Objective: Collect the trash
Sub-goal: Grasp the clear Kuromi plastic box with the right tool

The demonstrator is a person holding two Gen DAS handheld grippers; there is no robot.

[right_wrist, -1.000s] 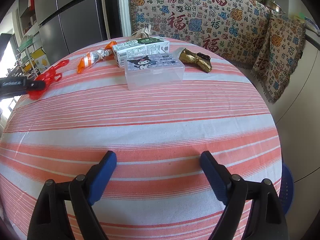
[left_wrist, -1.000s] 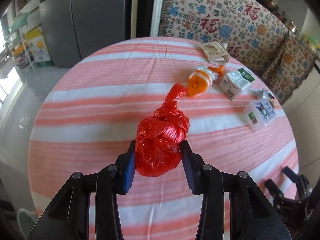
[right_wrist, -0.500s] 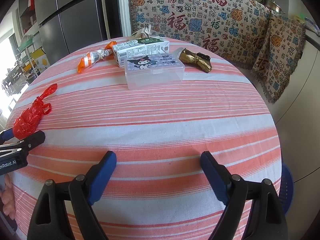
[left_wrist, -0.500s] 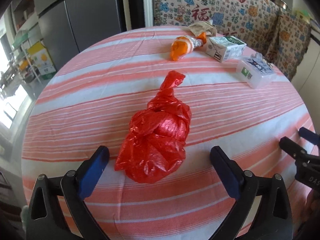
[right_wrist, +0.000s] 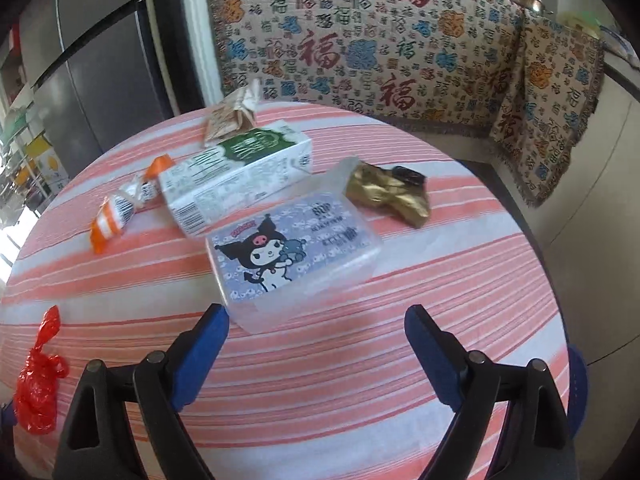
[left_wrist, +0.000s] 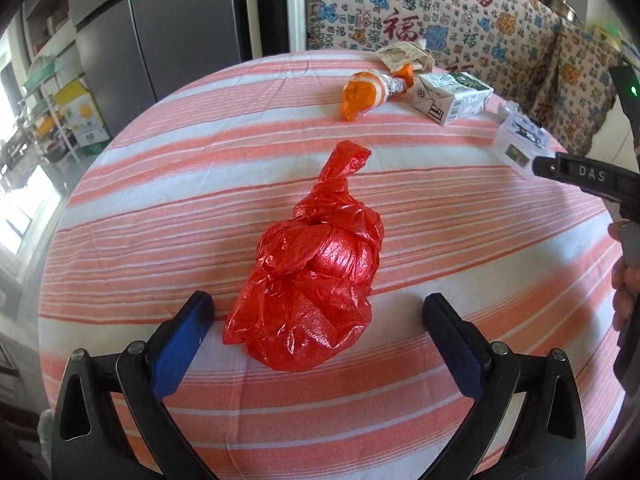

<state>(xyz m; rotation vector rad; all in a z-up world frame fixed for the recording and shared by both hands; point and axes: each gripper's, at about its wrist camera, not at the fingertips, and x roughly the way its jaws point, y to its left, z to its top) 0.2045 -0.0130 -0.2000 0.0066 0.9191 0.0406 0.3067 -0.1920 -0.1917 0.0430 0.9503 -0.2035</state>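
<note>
Knotted bag (left_wrist: pixel 316 280) is placed nr the table's (left_wrist: pixel 160 184) near-left edge. Carton (right_wrist: pixel 236 176), wrapper (right_wrist: pixel 116 216) to its left, lidded box (right_wrist: pixel 296 252) before it, crumpled foil (right_wrist: pixel 388 196) to the right are grouped twd the far edge.

A striped bench (left_wrist: pixel 168 184) carries everything; a patterned throw (right_wrist: pixel 360 40) hangs at twelve o'clock, a grey fridge (left_wrist: pixel 168 20) at eleven.
</note>
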